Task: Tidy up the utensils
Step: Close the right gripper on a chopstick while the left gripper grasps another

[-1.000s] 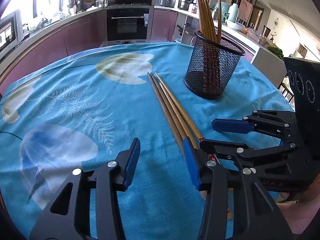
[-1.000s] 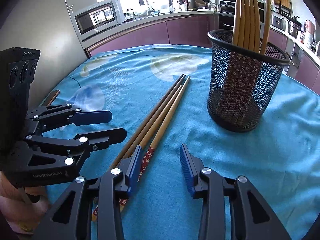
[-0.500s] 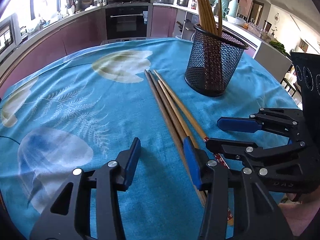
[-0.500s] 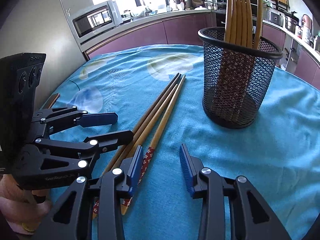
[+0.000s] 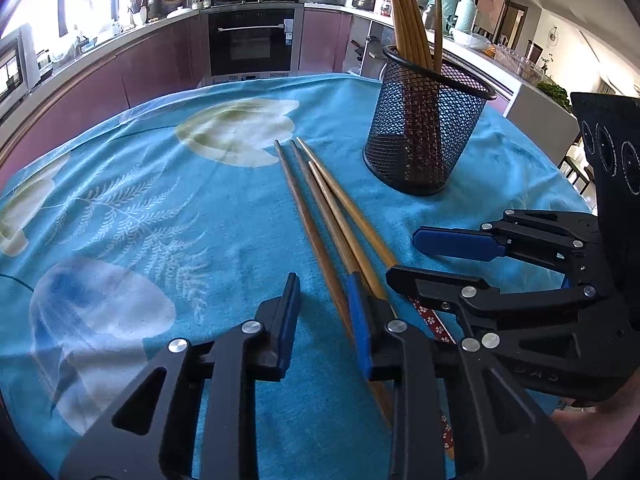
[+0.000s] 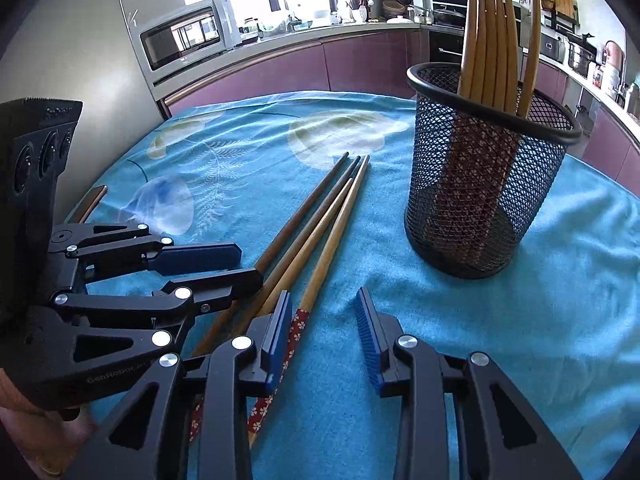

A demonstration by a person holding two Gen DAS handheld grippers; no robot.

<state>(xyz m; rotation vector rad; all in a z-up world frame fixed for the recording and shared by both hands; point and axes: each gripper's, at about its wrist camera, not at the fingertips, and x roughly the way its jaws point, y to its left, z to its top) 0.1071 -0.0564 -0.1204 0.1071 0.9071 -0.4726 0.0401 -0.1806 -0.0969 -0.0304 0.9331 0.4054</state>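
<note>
A soft blue cloth with pale leaf and flower prints covers the round tabletop (image 5: 120, 208). At the upper right of the left wrist view stands a black wire-mesh cup (image 5: 428, 132), round and see-through, with long wooden chopsticks poking up out of it. Four smooth brown chopsticks (image 5: 320, 208) lie flat side by side in the middle; some have red flowery ends. The left hand-held gripper (image 5: 324, 308) and the right hand-held gripper (image 6: 324, 316) are both wide open over them, holding nothing.
</note>
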